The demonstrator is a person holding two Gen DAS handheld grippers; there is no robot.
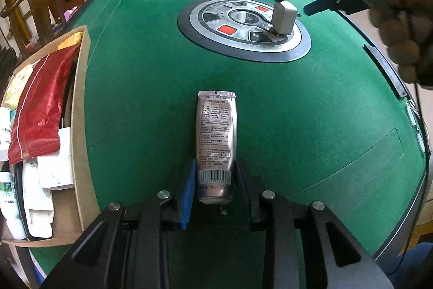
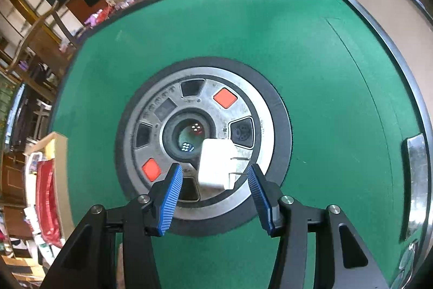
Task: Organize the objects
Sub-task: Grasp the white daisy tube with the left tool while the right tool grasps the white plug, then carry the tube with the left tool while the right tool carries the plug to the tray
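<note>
A silver tube (image 1: 216, 142) with a barcode lies on the green table (image 1: 151, 88), its lower end between the fingers of my left gripper (image 1: 213, 175), which is shut on it. A white plug adapter (image 2: 216, 165) sits on the round metal hub (image 2: 243, 110) at the table's centre, prongs pointing right. My right gripper (image 2: 215, 188) is open, its blue pads either side of the adapter without touching it. In the left wrist view the right gripper (image 1: 291, 0) hovers over the adapter (image 1: 284, 17).
A cardboard box (image 1: 81, 110) at the table's left edge holds a red foil pouch (image 1: 40, 107), white cartons and bottles. It also shows in the right wrist view (image 2: 58, 151). Wooden chairs and a dark screen stand beyond the table. A metal tray slot (image 2: 415, 180) sits at the right rim.
</note>
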